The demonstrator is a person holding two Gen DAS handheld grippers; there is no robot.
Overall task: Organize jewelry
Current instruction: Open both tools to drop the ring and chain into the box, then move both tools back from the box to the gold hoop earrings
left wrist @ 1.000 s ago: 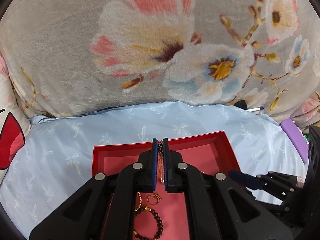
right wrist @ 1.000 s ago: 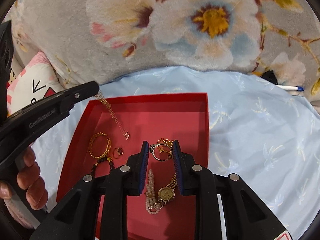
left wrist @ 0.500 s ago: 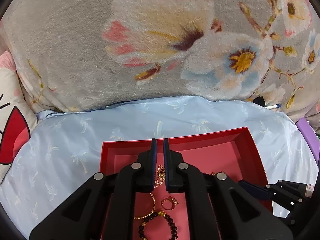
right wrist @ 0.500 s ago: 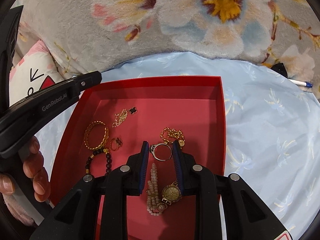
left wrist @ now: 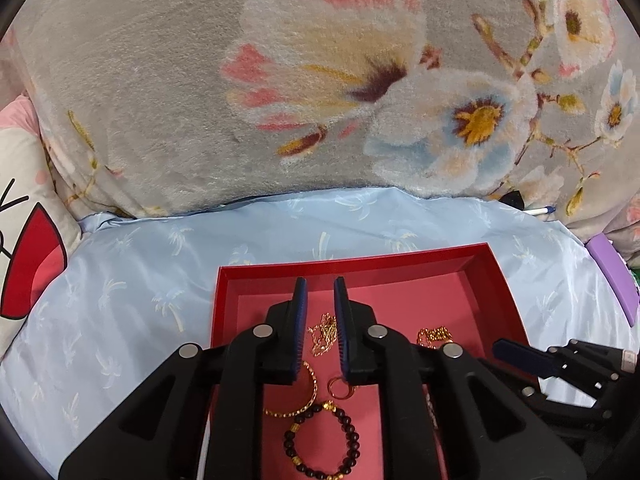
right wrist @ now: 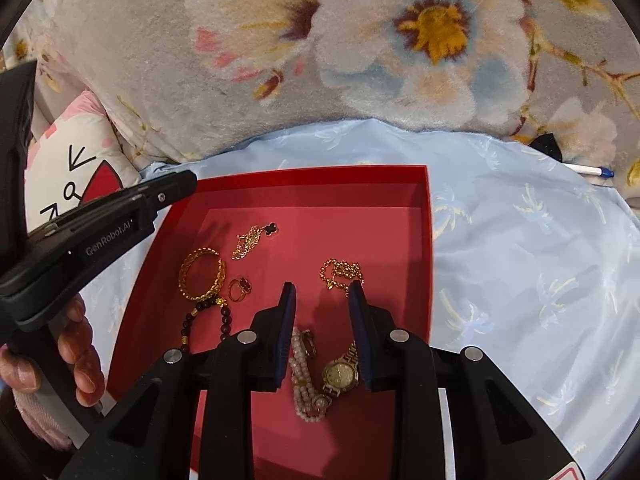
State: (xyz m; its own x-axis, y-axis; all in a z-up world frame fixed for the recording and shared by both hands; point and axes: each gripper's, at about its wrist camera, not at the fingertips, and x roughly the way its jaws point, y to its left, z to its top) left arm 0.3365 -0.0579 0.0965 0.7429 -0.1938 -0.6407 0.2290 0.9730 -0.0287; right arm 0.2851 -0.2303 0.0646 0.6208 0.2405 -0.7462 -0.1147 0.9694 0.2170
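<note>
Pale blue sheet [left wrist: 120, 300] below a floral blanket [left wrist: 200, 80], with a red box [left wrist: 360, 268] set on it. Left tongs [left wrist: 320, 282] poised over the box, jaws just parted and gripping nothing. Thin gold chain [left wrist: 322, 334] seen in the gap between them, heaped on the box floor, clear of both pads. Just nearer than the tips: gold bangle [left wrist: 310, 396], small ring [left wrist: 340, 386], dark bead bracelet [left wrist: 322, 444]. Right tongs [right wrist: 322, 292] likewise released, nothing pinched. Pearl bracelet [right wrist: 304, 380] and watch [right wrist: 340, 374] down between its fingers, apparently flat on the floor. Chunky gold chain [right wrist: 340, 274] just off its right tip.

Probably the drop of the thin chain, judging by the layout. To finish well:
- Widen the left jaws a touch more before rising, to avoid hooking a link.
- Lift straight up, not sideways, to keep the heap off the bangle and ring.
- Keep the right tongs still meanwhile, away from the pearls.
- Afterwards, take one piece only, gripped across a firm part such as the watch case.
</note>
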